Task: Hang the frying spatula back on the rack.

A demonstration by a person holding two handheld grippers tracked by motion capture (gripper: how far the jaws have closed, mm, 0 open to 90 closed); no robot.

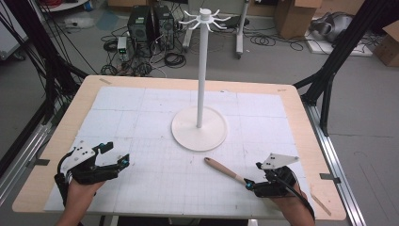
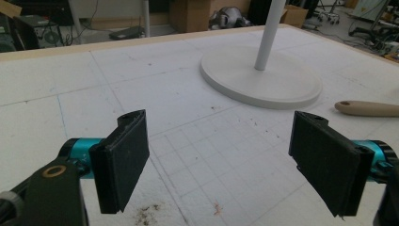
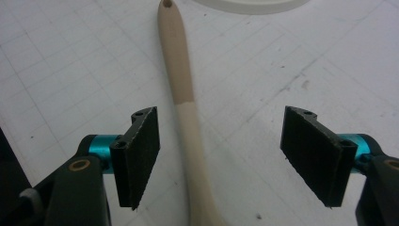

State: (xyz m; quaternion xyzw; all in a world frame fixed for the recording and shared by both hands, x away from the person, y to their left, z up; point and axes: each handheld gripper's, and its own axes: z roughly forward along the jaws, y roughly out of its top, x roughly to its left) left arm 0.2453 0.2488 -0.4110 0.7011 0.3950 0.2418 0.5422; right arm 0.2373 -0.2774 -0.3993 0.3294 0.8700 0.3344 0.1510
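Observation:
A wooden utensil (image 1: 225, 169) with a darker handle end lies on the white gridded mat, pointing up-left toward the white stand. In the right gripper view its shaft (image 3: 181, 80) runs between the jaws of my right gripper (image 3: 219, 155), closer to the left pad; neither pad touches it. That gripper (image 1: 253, 175) sits low at the utensil's near end, its jaws apart. My left gripper (image 1: 115, 154) rests at the front left of the mat, open with nothing between its jaws (image 2: 219, 155). The handle tip (image 2: 369, 108) appears at the right of the left gripper view.
A tall white stand with a round base (image 1: 188, 136) and hooked arms on top (image 1: 205, 19) rises at mid-table. A thin wooden stick (image 1: 322, 203) lies near the front right edge. Black frame posts flank the table; computers, cables and boxes lie on the floor beyond.

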